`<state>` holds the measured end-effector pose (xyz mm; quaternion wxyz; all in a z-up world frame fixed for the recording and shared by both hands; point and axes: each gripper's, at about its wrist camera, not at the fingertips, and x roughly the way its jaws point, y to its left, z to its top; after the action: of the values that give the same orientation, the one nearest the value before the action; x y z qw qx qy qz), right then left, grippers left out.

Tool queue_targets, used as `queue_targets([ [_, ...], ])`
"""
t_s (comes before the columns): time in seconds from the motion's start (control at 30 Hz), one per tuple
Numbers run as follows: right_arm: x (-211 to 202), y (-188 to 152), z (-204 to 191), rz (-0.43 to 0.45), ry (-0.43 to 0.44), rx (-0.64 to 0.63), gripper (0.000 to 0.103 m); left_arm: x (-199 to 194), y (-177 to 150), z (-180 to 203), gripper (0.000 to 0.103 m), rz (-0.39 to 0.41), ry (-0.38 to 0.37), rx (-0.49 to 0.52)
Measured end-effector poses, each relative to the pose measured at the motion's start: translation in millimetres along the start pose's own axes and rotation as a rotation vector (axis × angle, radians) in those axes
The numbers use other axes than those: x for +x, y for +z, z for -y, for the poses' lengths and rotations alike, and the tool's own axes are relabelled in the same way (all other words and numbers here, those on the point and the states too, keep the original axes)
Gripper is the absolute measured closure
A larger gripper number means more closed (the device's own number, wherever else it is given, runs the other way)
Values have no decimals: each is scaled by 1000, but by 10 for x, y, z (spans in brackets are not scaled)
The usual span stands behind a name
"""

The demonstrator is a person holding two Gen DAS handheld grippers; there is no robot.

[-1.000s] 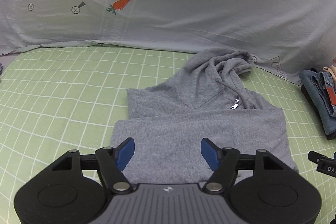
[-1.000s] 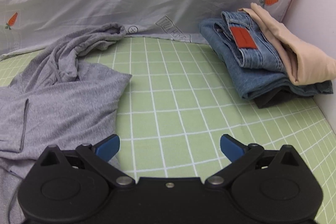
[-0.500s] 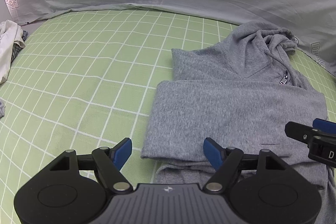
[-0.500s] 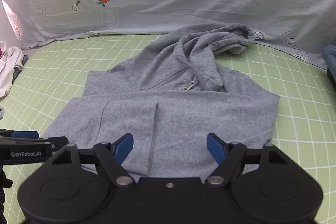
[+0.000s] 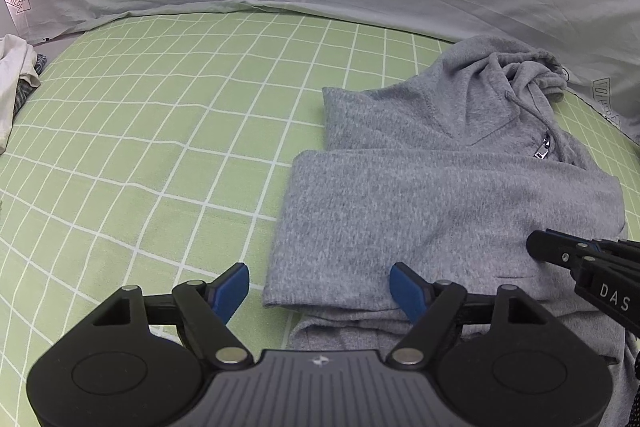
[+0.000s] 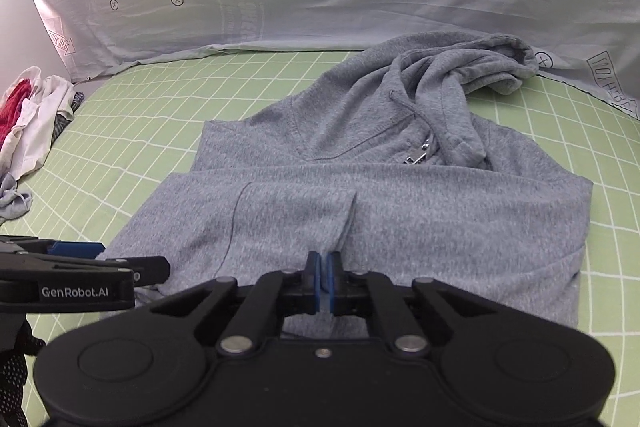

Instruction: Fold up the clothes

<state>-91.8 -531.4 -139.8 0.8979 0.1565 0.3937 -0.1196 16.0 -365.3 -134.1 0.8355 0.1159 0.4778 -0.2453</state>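
- The grey hoodie (image 6: pixel 400 211) lies partly folded on the green checked bed (image 5: pixel 160 131), its hood toward the far edge.
- Left gripper (image 5: pixel 320 283): jaws spread wide over the hoodie's near left corner, holding nothing.
- Right gripper (image 6: pixel 323 281): jaws closed at the hoodie's near hem; whether they pinch cloth, I cannot tell.

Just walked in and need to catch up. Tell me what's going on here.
A person with a gripper in each hand is folding a grey hoodie on a green checked sheet. The hoodie lies partly folded. The right gripper has shut at the hoodie's near edge; whether it pinches fabric is hard to tell. The left gripper is open over the near left corner, gripping nothing yet. Other clothes are piled at the left.
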Motion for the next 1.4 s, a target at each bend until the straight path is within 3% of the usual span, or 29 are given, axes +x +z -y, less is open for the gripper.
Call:
queue_targets([
  [0.23, -347, -40, 143, 83, -25, 16, 100, -126, -11, 64, 25, 22, 6, 26],
  [0.53, -725, -201, 669, 153, -179, 126, 100, -216, -49, 230, 25, 36, -4, 86],
  [0.73, -645, -369, 920, 99, -214, 219, 100, -170, -89, 295, 24, 7, 24, 114],
  [1.0, -387, -464, 878, 2, -262, 169, 94, -39, -133, 261, 18, -37, 37, 108],
  [1.1, -380, -454, 861, -7, -305, 149, 78, -16, -158, 245, 14, -40, 44, 91],
  [1.17, -384, -447, 885, -17, -344, 149, 55, -8, -145, 243, 13, -43, 46, 94],
  [1.4, -413, -309, 1102, -16, -372, 250, 22, -107, -10, 246, 13, -36, 49, 133],
])
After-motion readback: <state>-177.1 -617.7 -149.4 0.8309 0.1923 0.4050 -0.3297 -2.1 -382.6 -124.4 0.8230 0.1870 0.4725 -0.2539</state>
